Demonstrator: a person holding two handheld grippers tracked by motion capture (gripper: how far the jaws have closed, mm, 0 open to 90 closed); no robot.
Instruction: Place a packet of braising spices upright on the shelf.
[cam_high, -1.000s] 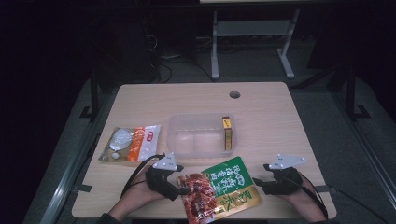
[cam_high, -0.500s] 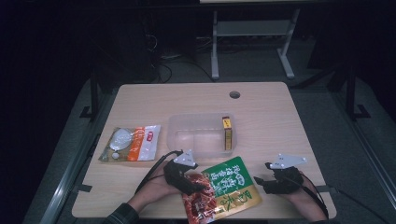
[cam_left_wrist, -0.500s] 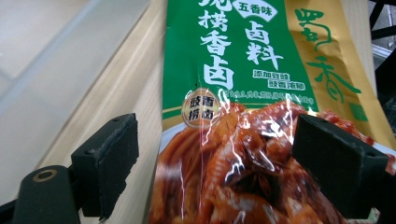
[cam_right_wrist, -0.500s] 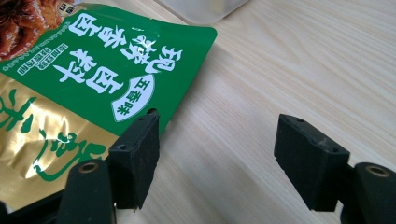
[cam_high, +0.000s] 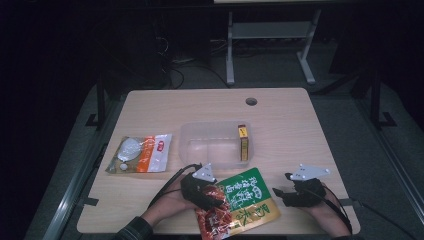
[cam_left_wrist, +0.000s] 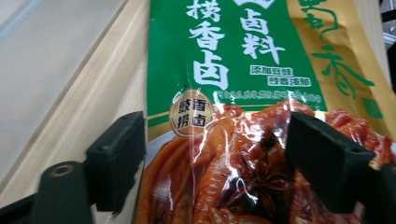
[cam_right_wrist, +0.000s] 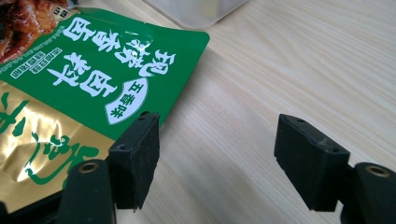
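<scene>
A flat food pouch, green and gold with a red meat picture, lies at the table's front edge. My left gripper rests over its red end. In the left gripper view the pouch lies between the jaws of that gripper. The jaws have just been closing but still stand wide, with the pads not pressing on it. My right gripper sits open just right of the pouch. In the right gripper view, bare wood shows between that gripper's jaws, with the pouch's green edge by its left jaw.
A clear plastic tub stands behind the pouch, a small yellow box inside at its right wall. A white and orange packet lies at the left. A cable hole sits near the far edge.
My left gripper moved right, from beside the pouch onto its red end. The right gripper and the pouch stayed put.
</scene>
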